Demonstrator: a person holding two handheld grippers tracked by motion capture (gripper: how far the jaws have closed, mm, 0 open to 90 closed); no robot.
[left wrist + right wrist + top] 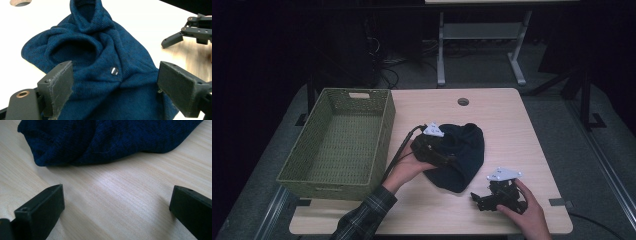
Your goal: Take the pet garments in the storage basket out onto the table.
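Observation:
A dark blue knitted garment (464,155) lies crumpled in the middle of the wooden table (507,130). In the left gripper view the garment (100,62) shows a small silver snap button (114,70). My left gripper (115,85) hangs open just above the cloth, jaws wide on either side of a fold; in the high view my left gripper (451,162) sits over the garment's left part. My right gripper (477,199) rests open near the table's front right; its jaws (117,205) frame bare wood, with the garment's edge (100,142) just beyond.
A green woven basket (382,145) stands at the table's left with nothing inside. A round cable hole (463,101) is at the table's far edge. Another desk's white legs (441,55) stand behind on the floor.

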